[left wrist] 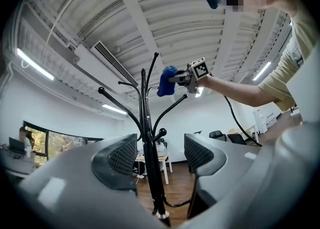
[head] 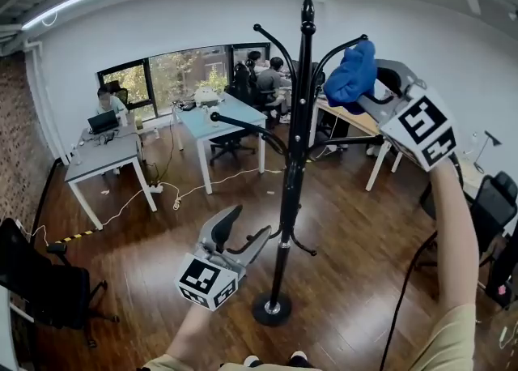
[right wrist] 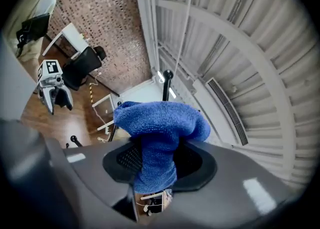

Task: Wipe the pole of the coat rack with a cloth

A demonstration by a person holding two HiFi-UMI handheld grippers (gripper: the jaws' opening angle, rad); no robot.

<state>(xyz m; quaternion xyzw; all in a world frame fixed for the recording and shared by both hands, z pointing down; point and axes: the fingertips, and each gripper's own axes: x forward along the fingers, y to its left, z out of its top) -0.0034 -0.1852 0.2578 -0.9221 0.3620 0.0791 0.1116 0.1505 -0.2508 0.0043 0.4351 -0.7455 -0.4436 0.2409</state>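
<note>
Hiding pole (right wrist: pixel 166 88) below its tip, clamped cloth (right wrist: pixel 159 133).

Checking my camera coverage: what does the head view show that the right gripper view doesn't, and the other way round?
Head view only: the coat rack's base and the windows. Right gripper view only: the right gripper pinching a fold of the blue cloth head-on, plus a ceiling vent. Both: the cloth, the pole's top knob and the left gripper.
</note>
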